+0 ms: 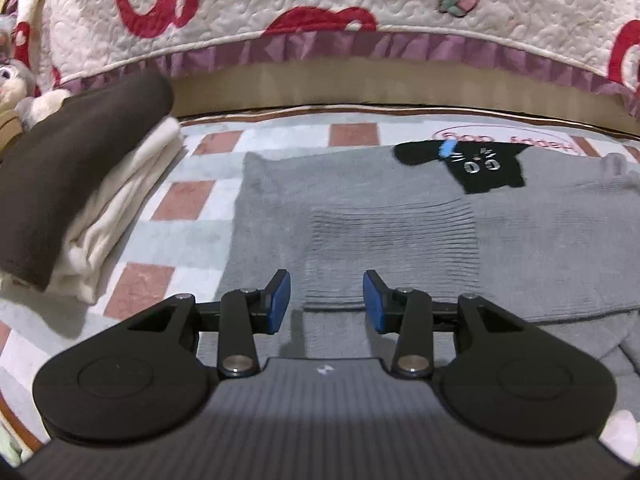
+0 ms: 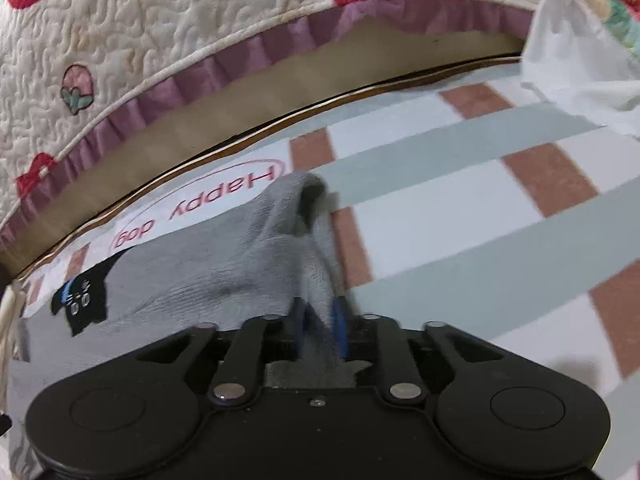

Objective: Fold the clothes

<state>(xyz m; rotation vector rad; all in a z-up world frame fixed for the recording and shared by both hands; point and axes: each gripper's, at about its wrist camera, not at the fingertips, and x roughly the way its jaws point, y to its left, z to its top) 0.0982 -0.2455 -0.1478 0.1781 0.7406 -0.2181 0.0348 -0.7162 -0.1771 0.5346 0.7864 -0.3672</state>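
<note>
With the grey ribbed knit sweater [image 1: 400, 232] spread on the checked mat [image 1: 188, 196], the right gripper [image 2: 320, 320] pinches its bunched edge while the left gripper [image 1: 326, 300] hovers released, so the fold should travel low and taut.

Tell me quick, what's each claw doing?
Left gripper: open, empty, above the grey knitted sweater.
Right gripper: closed on a bunched fold of it.

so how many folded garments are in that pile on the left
2: a dark brown folded garment on top, a cream white folded garment beneath it, beside the grey knit sweater. More may be hidden underneath.
</note>
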